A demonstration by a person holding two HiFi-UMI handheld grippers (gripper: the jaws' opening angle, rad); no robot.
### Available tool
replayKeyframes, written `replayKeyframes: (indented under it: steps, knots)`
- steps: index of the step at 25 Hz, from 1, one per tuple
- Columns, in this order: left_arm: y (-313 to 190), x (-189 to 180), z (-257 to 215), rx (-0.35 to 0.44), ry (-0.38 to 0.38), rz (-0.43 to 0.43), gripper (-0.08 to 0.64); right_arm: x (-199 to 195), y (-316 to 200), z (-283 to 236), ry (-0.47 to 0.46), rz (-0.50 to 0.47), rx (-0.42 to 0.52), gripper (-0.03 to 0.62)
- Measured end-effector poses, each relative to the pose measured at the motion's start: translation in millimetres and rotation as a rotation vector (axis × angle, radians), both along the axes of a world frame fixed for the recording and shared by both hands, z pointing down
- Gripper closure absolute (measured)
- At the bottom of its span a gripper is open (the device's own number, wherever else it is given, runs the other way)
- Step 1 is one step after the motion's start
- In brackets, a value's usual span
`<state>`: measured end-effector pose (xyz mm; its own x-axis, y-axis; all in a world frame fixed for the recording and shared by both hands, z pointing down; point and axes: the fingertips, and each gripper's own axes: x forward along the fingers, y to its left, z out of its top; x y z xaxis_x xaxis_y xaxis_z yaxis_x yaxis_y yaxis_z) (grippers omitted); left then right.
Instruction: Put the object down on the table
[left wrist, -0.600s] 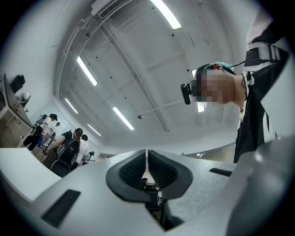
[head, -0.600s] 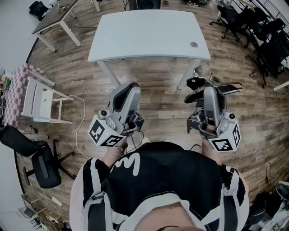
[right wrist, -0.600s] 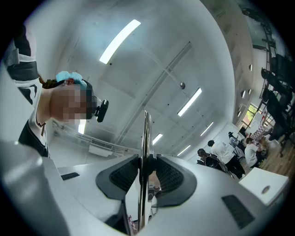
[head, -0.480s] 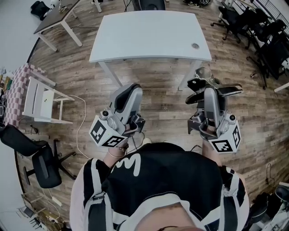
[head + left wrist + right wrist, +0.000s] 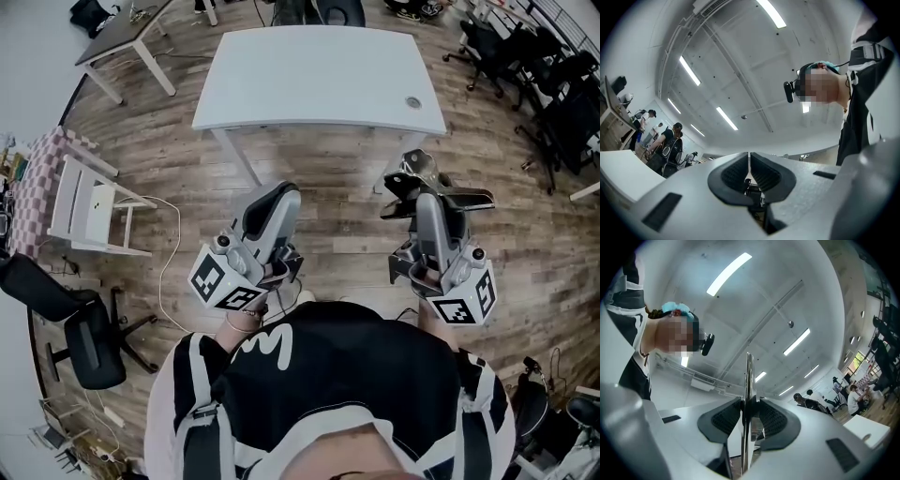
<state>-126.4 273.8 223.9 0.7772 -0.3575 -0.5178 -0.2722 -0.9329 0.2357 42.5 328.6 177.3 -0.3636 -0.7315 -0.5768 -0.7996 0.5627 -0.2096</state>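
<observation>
My right gripper (image 5: 424,201) is shut on a shiny metal utensil (image 5: 413,174) with dark parts, held in the air above the wooden floor, short of the white table (image 5: 319,80). In the right gripper view the utensil (image 5: 748,380) shows edge-on as a thin metal blade pressed between the pads of the right gripper (image 5: 750,416). My left gripper (image 5: 277,201) hangs level with it on the left. In the left gripper view the left gripper (image 5: 749,171) has its jaws together with nothing between them.
The white table carries a small round grommet (image 5: 413,102) near its right front corner. A white folding chair (image 5: 89,211) and a black office chair (image 5: 70,323) stand at the left. More office chairs (image 5: 553,89) crowd the right. Another table (image 5: 122,33) is at the back left.
The table has drawn slightly nearer in the view. Both grippers have shifted a little towards it. The right gripper's hold on the utensil is unchanged.
</observation>
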Motion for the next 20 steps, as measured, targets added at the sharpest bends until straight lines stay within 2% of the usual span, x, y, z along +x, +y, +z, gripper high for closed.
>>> replayKeyframes:
  steps: [7, 15, 20]
  knots:
    - [-7, -28, 5, -0.013, 0.013, -0.01, 0.541, -30, -10, 4, 0.007, -0.019, -0.019, 0.466]
    - [-10, -55, 11, -0.006, -0.002, 0.016, 0.541, -57, -16, 14, -0.029, -0.012, -0.033, 0.466]
    - [-12, -65, 13, -0.001, -0.002, 0.028, 0.546, -69, -16, 14, -0.007, 0.002, -0.039, 0.466]
